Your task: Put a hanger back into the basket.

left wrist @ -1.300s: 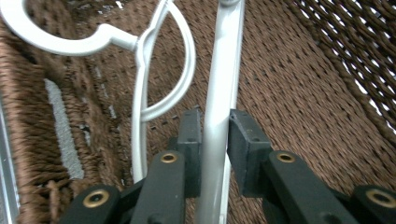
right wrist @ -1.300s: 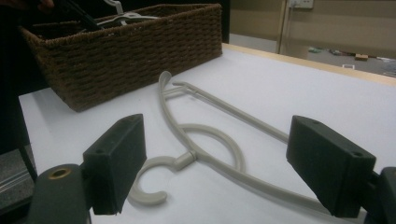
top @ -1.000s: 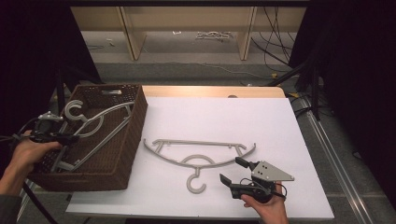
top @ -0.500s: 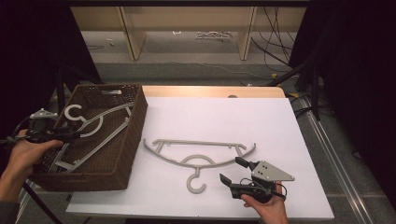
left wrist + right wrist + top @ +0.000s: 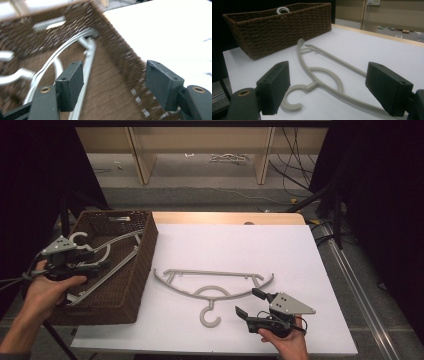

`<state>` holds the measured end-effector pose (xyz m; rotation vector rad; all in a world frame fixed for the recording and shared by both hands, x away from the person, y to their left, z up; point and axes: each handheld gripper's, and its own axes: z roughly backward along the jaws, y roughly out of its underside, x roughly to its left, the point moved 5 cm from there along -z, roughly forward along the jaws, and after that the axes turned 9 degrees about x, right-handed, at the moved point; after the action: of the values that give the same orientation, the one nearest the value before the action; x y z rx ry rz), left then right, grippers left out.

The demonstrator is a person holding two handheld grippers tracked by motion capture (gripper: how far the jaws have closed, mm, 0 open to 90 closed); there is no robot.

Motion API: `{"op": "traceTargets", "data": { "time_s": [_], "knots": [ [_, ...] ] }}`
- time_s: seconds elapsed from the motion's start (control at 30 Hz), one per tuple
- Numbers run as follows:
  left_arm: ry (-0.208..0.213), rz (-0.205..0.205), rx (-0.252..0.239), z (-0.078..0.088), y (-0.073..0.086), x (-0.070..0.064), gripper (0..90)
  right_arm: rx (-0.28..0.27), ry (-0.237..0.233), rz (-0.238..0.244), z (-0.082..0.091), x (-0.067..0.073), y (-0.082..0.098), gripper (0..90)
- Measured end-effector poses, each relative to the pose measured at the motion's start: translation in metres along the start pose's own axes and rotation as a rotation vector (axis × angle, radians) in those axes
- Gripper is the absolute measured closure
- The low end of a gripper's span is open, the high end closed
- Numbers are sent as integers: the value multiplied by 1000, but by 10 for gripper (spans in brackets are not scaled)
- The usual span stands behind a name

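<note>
A pale grey hanger (image 5: pixel 215 287) lies flat on the white table, hook towards me. My right gripper (image 5: pixel 248 302) rests just right of the hook, open and empty; in the right gripper view the hanger (image 5: pixel 324 77) lies between and beyond the wide jaws (image 5: pixel 329 87). A second grey hanger (image 5: pixel 107 255) lies inside the brown wicker basket (image 5: pixel 135 285) at the left. My left gripper (image 5: pixel 97 262) hovers over the basket's inside, open, holding nothing. In the blurred left gripper view, that hanger (image 5: pixel 87 57) runs past the left jaw, and the gripper (image 5: pixel 116 85) straddles the basket wall (image 5: pixel 120 57).
The white table top (image 5: pixel 240 245) stretches right of the basket. Its wooden back edge (image 5: pixel 225 217) is beyond. Shelving legs and cables stand on the floor behind. The second hanger's hook (image 5: pixel 282 10) pokes above the basket rim.
My left gripper has shifted slightly up and to the right over the basket. The hanger in the basket stays put. The right gripper and the table hanger have not moved.
</note>
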<state>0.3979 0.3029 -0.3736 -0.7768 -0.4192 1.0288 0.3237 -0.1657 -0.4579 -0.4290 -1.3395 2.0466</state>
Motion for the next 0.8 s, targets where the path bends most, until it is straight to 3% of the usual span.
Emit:
{"op": "traceTargets", "data": {
  "time_s": [0.03, 0.07, 0.13, 0.2, 0.3, 0.33, 0.5, 0.53, 0.6, 0.67, 0.7, 0.8],
  "knots": [
    [11, -6, -18, 0, -3, -7, 305, -10, 1, 7, 0, -1, -1, 208],
    [18, -16, -31, -1, -5, -14, 304, 12, -6, -13, 0, 1, 1, 209],
    [44, -39, -46, -4, -8, -29, 300, -9, -1, 8, 0, 0, 0, 209],
    [74, -65, -61, -7, -12, -45, 296, 4, -13, -13, 0, 2, 0, 209],
    [113, -106, -74, -12, -17, -68, 289, -10, 0, 10, 0, -1, -1, 209],
    [120, -111, -86, -14, -18, -76, 288, 4, -12, -15, 0, 1, 0, 209],
    [187, -175, -95, -28, -22, -108, 285, 1, -11, -6, 1, 1, 0, 209],
    [195, -180, -106, -31, -23, -113, 285, -11, -1, 6, 0, 0, -1, 209],
    [211, -188, -116, -36, -23, -120, 282, -8, -13, -16, 0, 1, 0, 209],
    [233, -192, -125, -40, -21, -127, 279, 32, 4, -6, 4, -1, 1, 209],
    [238, -202, -130, -42, -20, -130, 277, -7, -10, -19, 1, 0, 0, 209],
    [244, -203, -127, -48, -16, -137, 277, 12, -3, -17, 2, -1, 2, 208]
  ]
}}
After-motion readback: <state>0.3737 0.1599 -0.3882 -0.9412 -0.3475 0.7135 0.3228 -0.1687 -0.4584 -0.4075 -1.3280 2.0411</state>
